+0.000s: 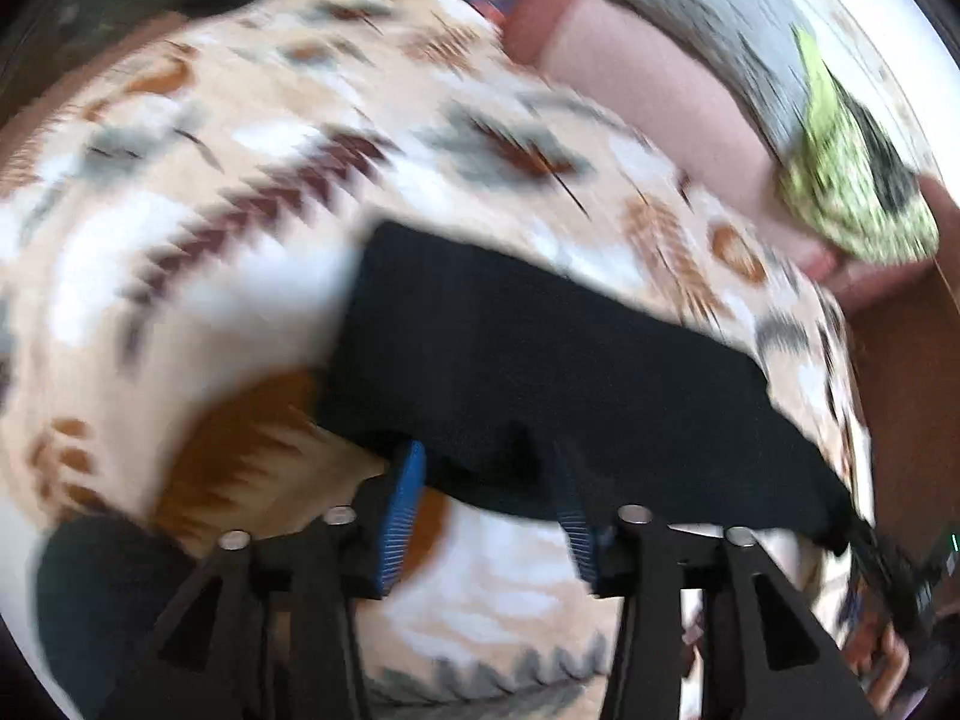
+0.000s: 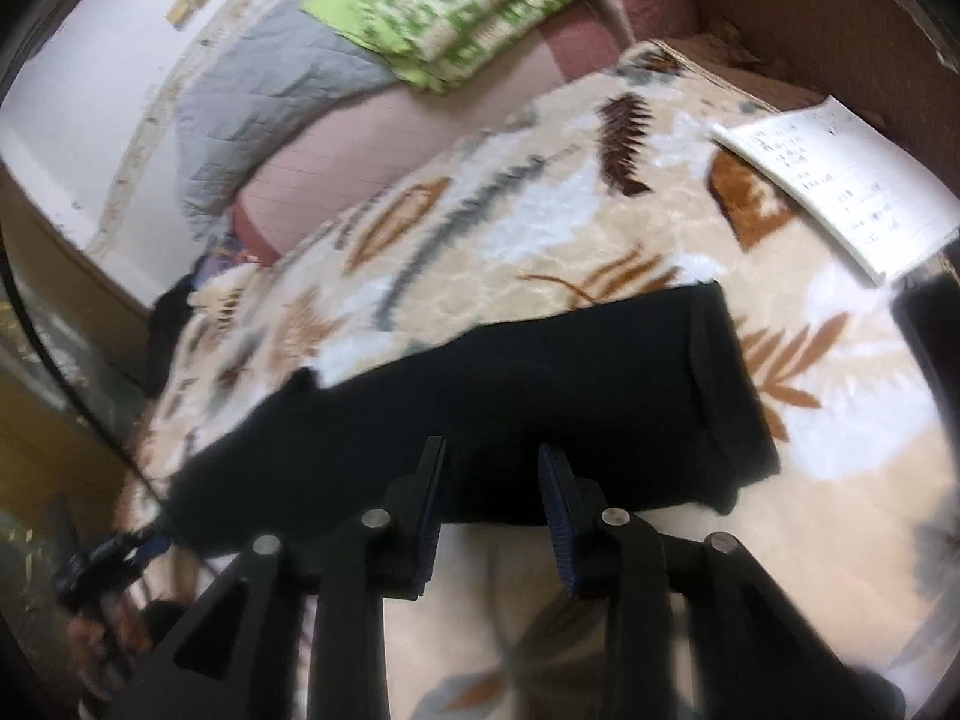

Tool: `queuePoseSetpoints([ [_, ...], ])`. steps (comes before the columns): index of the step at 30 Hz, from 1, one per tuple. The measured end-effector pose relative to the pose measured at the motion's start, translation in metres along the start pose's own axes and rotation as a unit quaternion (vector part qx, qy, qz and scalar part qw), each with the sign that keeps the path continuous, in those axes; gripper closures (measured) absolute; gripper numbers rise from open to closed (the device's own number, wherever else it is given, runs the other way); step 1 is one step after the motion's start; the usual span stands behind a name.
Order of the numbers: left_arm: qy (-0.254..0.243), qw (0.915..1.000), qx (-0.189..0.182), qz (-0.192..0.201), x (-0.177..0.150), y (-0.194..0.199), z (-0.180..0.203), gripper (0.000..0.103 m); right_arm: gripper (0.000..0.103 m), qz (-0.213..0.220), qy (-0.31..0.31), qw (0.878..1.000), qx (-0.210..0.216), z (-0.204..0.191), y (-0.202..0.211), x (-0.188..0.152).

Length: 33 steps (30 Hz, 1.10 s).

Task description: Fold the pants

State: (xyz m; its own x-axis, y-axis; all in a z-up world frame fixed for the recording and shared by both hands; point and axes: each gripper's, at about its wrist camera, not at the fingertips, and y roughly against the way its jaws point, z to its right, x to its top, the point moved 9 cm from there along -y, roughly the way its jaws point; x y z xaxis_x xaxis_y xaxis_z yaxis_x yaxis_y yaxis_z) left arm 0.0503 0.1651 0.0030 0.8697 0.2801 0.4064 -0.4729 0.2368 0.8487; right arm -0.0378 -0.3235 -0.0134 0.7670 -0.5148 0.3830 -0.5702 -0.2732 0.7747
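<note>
The black pants (image 1: 540, 372) lay folded into a long band on the patterned blanket (image 1: 240, 192) of the bed, their near edge draped over the fingertips of the left gripper (image 1: 489, 468), whose jaws stood apart. The right gripper (image 2: 492, 462) likewise stood spread, its tips at the band's near edge (image 2: 540, 396). A white notebook (image 2: 840, 180) lay beyond, and a green patterned quilt (image 2: 456, 18) farther back. Both views were motion-blurred.
</note>
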Motion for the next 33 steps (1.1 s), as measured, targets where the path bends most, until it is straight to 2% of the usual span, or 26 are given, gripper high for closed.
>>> queuePoseSetpoints([
  [1, 0.008, 0.9997, 0.01, 0.02, 0.01, 0.008, -0.009, 0.044, 0.065, 0.001, 0.008, 1.0, 0.014, -0.009, 0.004, 0.001],
  [3, 0.022, 0.9991, 0.016, 0.034, 0.021, 0.016, -0.018, 0.04, 0.062, 0.002, 0.026, 0.999, 0.044, -0.032, 0.006, 0.004],
  [5, 0.03, 0.999, 0.015, 0.03, 0.024, 0.015, -0.022, 0.037, 0.055, 0.0, 0.043, 0.996, 0.074, -0.057, 0.001, 0.007],
  [7, 0.033, 0.9991, 0.018, 0.021, 0.026, 0.009, -0.022, 0.035, 0.053, -0.008, 0.061, 0.994, 0.093, -0.083, -0.014, 0.009],
  [11, 0.019, 0.9994, 0.028, -0.003, 0.018, -0.01, -0.01, 0.035, 0.053, -0.031, 0.112, 0.988, 0.1, -0.132, -0.06, 0.011],
  [14, 0.002, 0.999, 0.044, 0.009, 0.02, -0.017, -0.004, 0.035, 0.053, -0.047, 0.155, 0.983, 0.089, -0.16, -0.101, 0.011],
  [16, -0.013, 0.9983, 0.056, 0.012, 0.018, -0.023, -0.002, 0.035, 0.053, -0.052, 0.182, 0.98, 0.06, -0.168, -0.129, 0.014],
  [18, -0.025, 0.9975, 0.066, 0.007, 0.015, -0.029, -0.001, 0.034, 0.059, -0.068, 0.202, 0.976, 0.046, -0.174, -0.152, 0.011],
  [19, -0.024, 0.9974, 0.067, 0.006, 0.014, -0.031, -0.002, 0.034, 0.08, -0.084, 0.214, 0.972, 0.045, -0.177, -0.162, 0.007],
  [20, -0.022, 0.9976, 0.066, 0.005, 0.013, -0.033, -0.003, 0.034, 0.095, -0.091, 0.226, 0.969, 0.037, -0.179, -0.167, 0.004],
  [22, -0.018, 0.9979, 0.061, 0.005, 0.013, -0.033, -0.004, 0.034, 0.096, -0.087, 0.25, 0.964, 0.019, -0.18, -0.167, 0.002],
  [25, -0.017, 0.9981, 0.058, 0.01, 0.012, -0.034, -0.006, 0.033, 0.096, -0.067, 0.217, 0.973, 0.029, -0.177, -0.161, 0.012],
  [28, -0.018, 0.9975, 0.068, -0.004, 0.005, -0.045, -0.009, 0.031, 0.095, -0.085, 0.211, 0.974, 0.017, -0.172, -0.179, 0.004],
  [29, -0.018, 0.9973, 0.07, -0.005, 0.005, -0.047, -0.009, 0.031, 0.089, -0.085, 0.214, 0.973, 0.015, -0.171, -0.181, 0.002],
  [31, -0.024, 0.997, 0.073, -0.002, 0.004, -0.045, -0.008, 0.031, 0.087, -0.078, 0.202, 0.976, 0.023, -0.17, -0.176, 0.002],
  [33, -0.023, 0.9971, 0.073, -0.005, 0.004, -0.039, -0.007, 0.031, 0.077, -0.074, 0.176, 0.981, 0.04, -0.166, -0.16, 0.006],
])
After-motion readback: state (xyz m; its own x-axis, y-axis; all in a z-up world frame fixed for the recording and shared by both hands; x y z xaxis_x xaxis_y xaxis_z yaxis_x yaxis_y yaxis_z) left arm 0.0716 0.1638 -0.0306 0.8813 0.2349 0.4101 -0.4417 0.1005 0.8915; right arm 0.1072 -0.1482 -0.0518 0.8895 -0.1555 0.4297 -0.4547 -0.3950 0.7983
